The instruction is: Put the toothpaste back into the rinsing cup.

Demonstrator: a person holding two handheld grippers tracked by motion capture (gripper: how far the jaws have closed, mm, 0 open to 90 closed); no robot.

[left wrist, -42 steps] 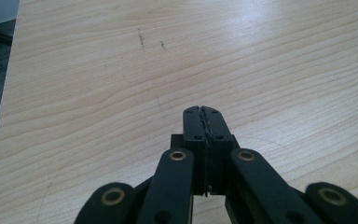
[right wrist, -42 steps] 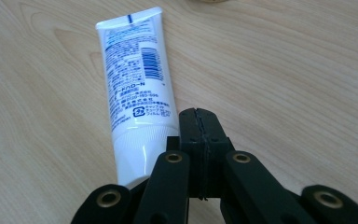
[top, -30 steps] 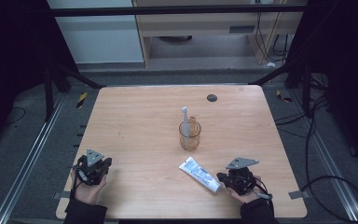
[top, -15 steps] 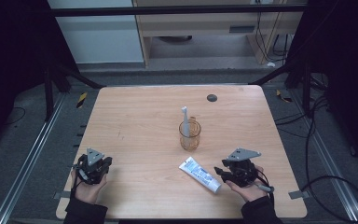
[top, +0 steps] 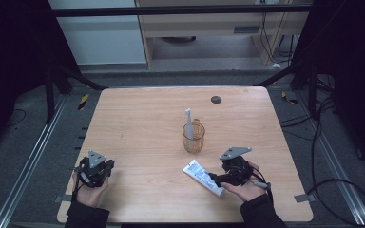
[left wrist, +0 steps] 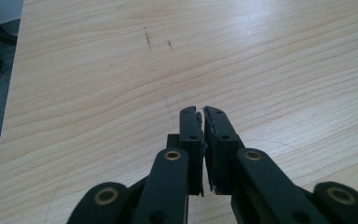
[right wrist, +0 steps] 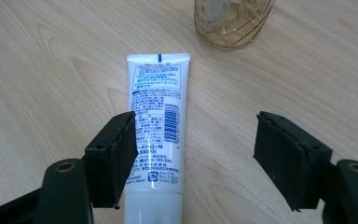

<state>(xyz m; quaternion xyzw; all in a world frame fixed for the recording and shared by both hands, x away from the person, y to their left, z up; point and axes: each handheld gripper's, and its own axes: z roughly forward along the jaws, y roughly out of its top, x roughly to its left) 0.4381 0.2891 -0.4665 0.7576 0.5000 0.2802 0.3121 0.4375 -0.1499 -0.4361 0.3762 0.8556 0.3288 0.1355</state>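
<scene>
Two grippers rest at the near edge of the table [top: 138, 109], seen L to R. Left gripper [top: 94, 172]: parked on bare wood near the front-left corner, jaws all but together w/ nothing between them. Centre: amber glass [top: 193, 137] w/ a white toothbrush [top: 188, 124] standing in it; a dark round spot [top: 216, 99] lies well behind. Right of centre: white tube [top: 203, 177] lying flat, just in front of the glass, crimped end toward it, cap end toward the person. Right gripper [top: 217, 178]: jaws have just been opening and now stand wide; the tube lies between them, hard by one pad, apart from the other, not yet pinched. To grip well, I'd judge: shift sideways so the tube sits mid-gap, drop the pads level w/ its body near the cap shoulder, where it's stiffest, then close squarely across its width.
</scene>
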